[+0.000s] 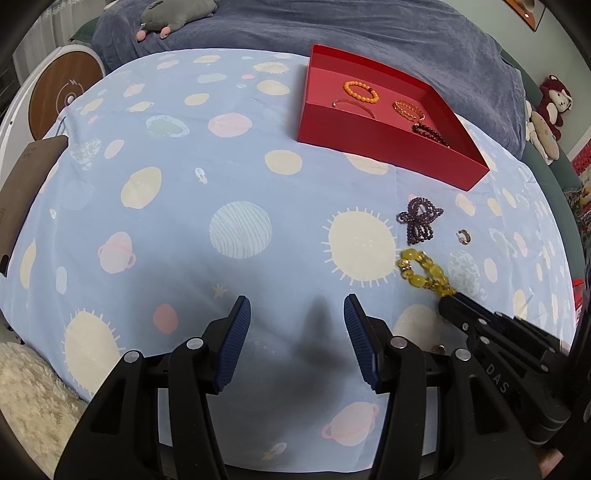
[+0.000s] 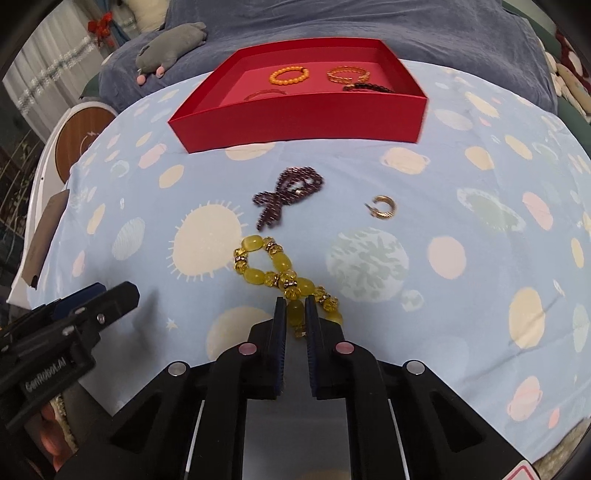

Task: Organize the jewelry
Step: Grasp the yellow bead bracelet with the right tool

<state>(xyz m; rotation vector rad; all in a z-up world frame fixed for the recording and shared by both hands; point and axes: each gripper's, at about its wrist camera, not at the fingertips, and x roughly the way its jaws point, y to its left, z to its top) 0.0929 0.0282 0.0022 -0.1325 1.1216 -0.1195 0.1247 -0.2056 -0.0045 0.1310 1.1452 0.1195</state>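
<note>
A red box (image 1: 384,147) (image 2: 295,122) stands at the far side of the planet-print cloth and holds several bracelets, among them an orange bead one (image 1: 361,91) (image 2: 289,75). A purple bead bracelet (image 1: 419,219) (image 2: 290,194) and a gold hoop earring (image 1: 463,236) (image 2: 383,208) lie in front of it. My right gripper (image 2: 295,308) (image 1: 448,297) is shut on one end of a yellow bead bracelet (image 2: 271,267) (image 1: 421,267), whose other end rests on the cloth. My left gripper (image 1: 297,314) is open and empty, left of the bracelets; it also shows in the right wrist view (image 2: 122,291).
A blue blanket (image 1: 332,33) with a grey plush toy (image 1: 173,16) lies behind the box. A round wood-topped device (image 1: 64,98) stands at the far left. A brown flat object (image 1: 26,184) lies at the cloth's left edge. Plush toys (image 1: 550,110) sit at the right.
</note>
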